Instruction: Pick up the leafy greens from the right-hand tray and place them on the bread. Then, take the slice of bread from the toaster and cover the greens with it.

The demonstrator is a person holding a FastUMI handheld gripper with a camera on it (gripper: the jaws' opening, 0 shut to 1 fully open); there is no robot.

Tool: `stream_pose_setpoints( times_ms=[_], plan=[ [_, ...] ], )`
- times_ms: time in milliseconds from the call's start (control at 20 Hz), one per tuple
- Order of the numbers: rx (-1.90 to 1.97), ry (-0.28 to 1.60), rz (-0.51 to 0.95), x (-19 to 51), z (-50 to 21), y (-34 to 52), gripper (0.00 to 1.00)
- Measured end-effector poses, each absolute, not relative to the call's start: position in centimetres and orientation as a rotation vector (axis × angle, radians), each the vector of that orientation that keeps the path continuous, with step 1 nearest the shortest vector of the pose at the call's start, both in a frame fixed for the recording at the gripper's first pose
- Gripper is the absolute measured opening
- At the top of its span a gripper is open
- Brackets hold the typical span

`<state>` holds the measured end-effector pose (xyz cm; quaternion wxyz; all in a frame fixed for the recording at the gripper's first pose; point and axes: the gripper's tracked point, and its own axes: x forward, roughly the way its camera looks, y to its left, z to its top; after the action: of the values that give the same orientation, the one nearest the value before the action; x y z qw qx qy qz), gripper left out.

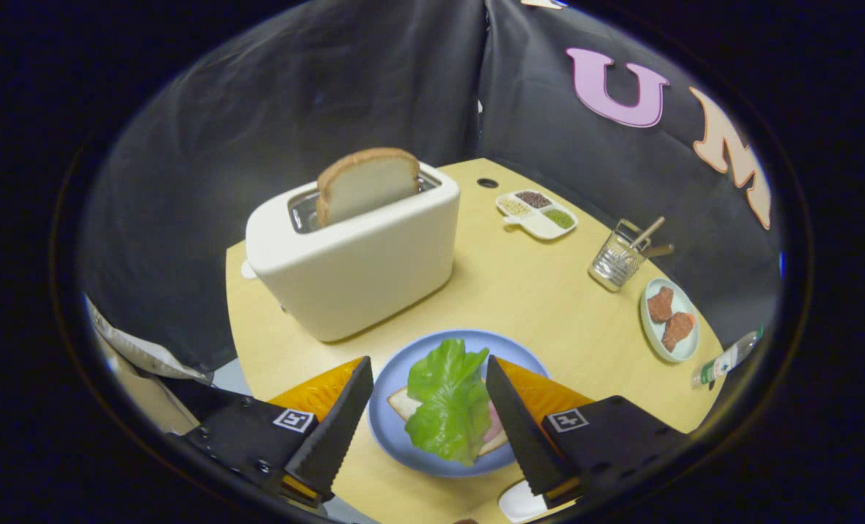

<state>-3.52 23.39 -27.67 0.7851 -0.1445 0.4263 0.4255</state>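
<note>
One lettuce leaf (447, 399) lying on bread (406, 405) on a blue plate (396, 378), gripper (429, 378) fingers spread apart above it, empty, bread slice (367, 183) upright in the white toaster (352, 255) beyond.

One toaster (352, 266); two plates (396, 378); two bread slices (367, 182)

toaster (352, 269): cream white
bread slice (367, 183) in toaster: pale crumb, brown crust
lettuce leaf (447, 400): bright green
plate (396, 378) under lettuce: blue
table (534, 298): light yellow wood
side plate (649, 331): pale green, brown pieces
</note>
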Motion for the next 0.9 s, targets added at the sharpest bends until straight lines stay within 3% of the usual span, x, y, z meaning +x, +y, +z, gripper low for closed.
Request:
stream_pose_setpoints(
  times_ms=[900],
  plan=[
    [-0.116, 0.922, 0.903, -0.3, -18.4, 31.7, 0.99]
  ],
)
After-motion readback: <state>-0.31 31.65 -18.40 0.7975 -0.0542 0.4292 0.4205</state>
